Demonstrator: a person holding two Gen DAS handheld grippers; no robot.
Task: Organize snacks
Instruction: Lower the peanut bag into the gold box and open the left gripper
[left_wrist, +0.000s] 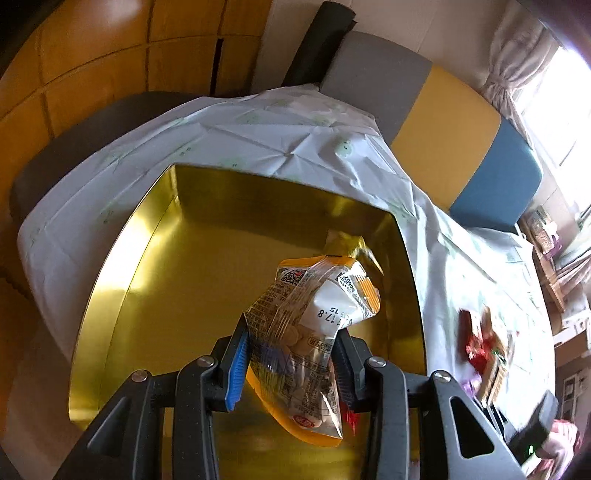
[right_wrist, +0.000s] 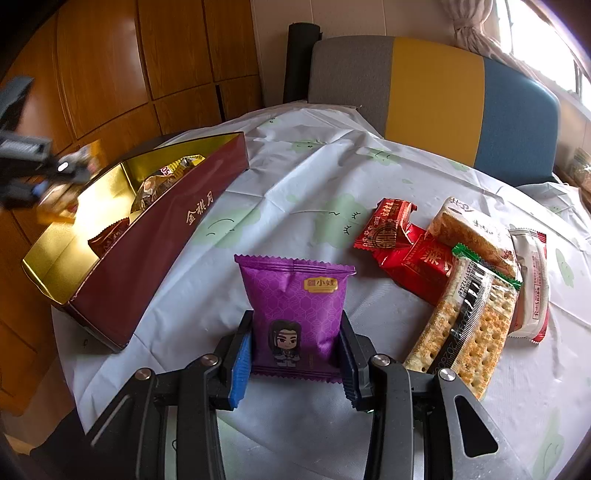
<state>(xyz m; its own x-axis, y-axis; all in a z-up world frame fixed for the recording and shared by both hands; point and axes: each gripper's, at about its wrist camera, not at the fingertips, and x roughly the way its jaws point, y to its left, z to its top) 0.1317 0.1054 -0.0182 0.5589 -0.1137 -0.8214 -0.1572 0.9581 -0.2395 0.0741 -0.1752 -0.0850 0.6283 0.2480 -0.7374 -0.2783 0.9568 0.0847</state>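
Observation:
My left gripper (left_wrist: 291, 332) is shut on a clear and orange snack packet (left_wrist: 314, 325) and holds it over the gold inside of the box (left_wrist: 155, 258). In the right wrist view the same box (right_wrist: 155, 236) is maroon outside, stands at the left and holds several wrapped snacks (right_wrist: 155, 184). My right gripper (right_wrist: 297, 328) is shut on a purple snack packet (right_wrist: 295, 306) with a cartoon figure, held just above the tablecloth. The left gripper (right_wrist: 33, 162) shows blurred over the box's far end.
Loose snacks lie on the white tablecloth (right_wrist: 295, 177) at the right: red packets (right_wrist: 402, 243), cracker packs (right_wrist: 469, 310) and a white and red bar (right_wrist: 532, 284). A grey, yellow and blue chair (right_wrist: 436, 96) stands behind the table. Wooden cabinets (right_wrist: 147, 66) are at the left.

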